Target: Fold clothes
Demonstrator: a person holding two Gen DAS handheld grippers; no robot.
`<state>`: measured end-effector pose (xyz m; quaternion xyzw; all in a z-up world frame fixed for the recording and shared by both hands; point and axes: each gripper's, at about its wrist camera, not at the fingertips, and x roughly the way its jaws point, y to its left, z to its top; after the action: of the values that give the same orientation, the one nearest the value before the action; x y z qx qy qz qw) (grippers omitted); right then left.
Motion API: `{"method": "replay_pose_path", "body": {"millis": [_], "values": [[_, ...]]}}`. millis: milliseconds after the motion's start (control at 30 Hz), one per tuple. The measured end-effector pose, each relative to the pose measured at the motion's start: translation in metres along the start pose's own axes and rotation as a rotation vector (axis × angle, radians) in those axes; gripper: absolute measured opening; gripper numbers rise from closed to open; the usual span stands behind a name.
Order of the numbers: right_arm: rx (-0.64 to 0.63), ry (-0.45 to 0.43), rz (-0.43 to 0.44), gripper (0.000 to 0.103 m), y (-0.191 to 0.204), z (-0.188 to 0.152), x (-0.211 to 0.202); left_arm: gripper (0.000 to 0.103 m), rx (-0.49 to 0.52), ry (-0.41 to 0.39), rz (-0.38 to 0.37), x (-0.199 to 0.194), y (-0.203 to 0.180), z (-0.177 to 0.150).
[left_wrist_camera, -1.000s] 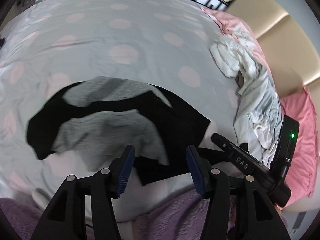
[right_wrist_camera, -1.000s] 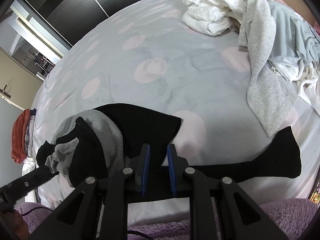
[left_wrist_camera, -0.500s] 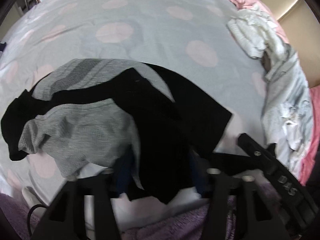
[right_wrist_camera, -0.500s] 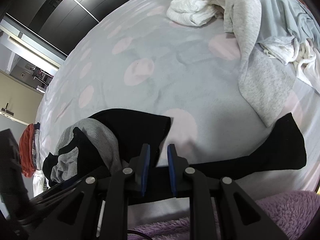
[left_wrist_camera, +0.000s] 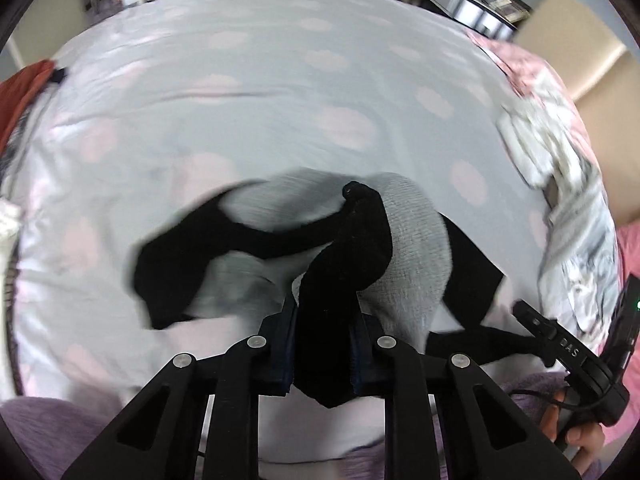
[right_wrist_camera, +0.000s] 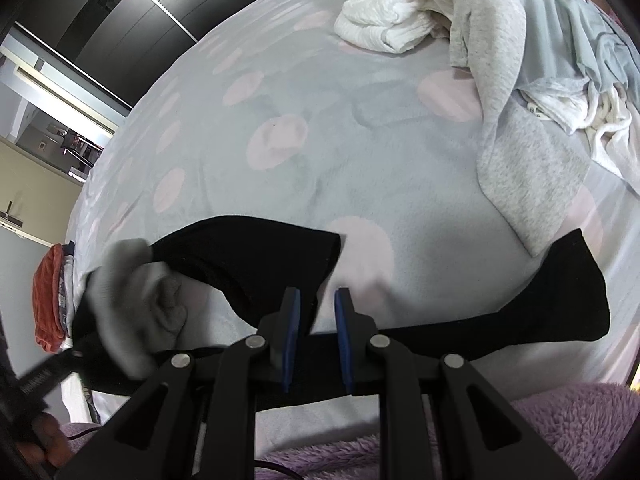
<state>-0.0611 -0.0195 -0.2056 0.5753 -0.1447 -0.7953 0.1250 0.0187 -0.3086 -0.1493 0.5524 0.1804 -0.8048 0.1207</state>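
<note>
At the far left edge of the bed, an orange folded garment (right_wrist_camera: 48, 300) sits on a small stack. On the grey bedsheet (left_wrist_camera: 280, 92) with pale pink spots, the left gripper (left_wrist_camera: 323, 344) is closing its jaws on a black fold of the black-and-grey garment (left_wrist_camera: 408, 248), the cloth bunched between its blue pads and lifted off the sheet. To its right, the right gripper (right_wrist_camera: 316, 332) stands with its jaws narrowly parted over a black sleeve (right_wrist_camera: 560, 304) that lies flat and runs rightward; whether the pads pinch the cloth underneath cannot be told. Farther right, a pile of white and grey laundry (right_wrist_camera: 500, 52) lies heaped against the pink pillow (left_wrist_camera: 628, 256).
</note>
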Motion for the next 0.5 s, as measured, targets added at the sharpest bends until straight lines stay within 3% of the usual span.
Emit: {"method": "replay_pose_path", "body": {"millis": [200,400,500], "values": [[-0.083,-0.015,-0.02,0.018,0.016,-0.001,-0.001,0.02,-0.087,-0.048,0.118,-0.024,0.073,0.009],[-0.149,-0.004,0.011,0.019,0.038,0.001,0.003,0.02,-0.18,-0.077,0.291,-0.016,0.132,0.017],[-0.167,0.009,0.064,0.038,0.056,0.007,0.008,0.02,-0.244,-0.065,0.298,-0.004,0.153,0.018]]}}
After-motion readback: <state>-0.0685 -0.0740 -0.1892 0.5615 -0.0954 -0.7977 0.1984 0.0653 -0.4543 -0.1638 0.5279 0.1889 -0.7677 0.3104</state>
